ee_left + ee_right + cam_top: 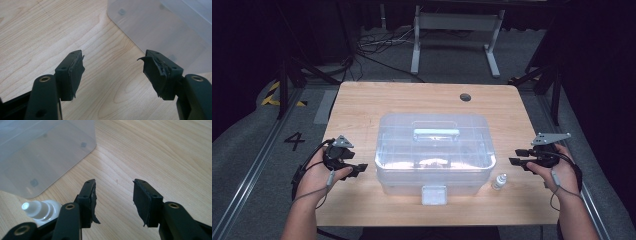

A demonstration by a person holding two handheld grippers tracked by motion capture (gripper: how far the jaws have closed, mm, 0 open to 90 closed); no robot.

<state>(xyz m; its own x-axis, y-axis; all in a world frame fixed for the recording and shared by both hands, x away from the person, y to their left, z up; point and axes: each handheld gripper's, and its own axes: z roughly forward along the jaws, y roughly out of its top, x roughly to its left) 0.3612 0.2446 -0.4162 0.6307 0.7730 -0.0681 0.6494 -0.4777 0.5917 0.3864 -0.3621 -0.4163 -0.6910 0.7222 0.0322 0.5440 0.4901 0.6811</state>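
A clear plastic storage box [434, 150] with a lid, a top handle and a front latch stands in the middle of the wooden table [362, 105]. A small white dropper bottle [499, 181] stands just off its front right corner. My left gripper [360, 169] is held open to the left of the box, jaws pointing at its side; the box wall [160, 32] fills the upper right of the left gripper view. My right gripper [518, 156] is open to the right of the box, nothing between its jaws. The bottle [41, 211] sits beside its left jaw, the box [42, 157] beyond.
A round cable hole [465, 97] is in the table's far right part. Bare wood lies on both sides of the box. Beyond the table are a white frame leg [416, 45], cables on the floor and dark stands.
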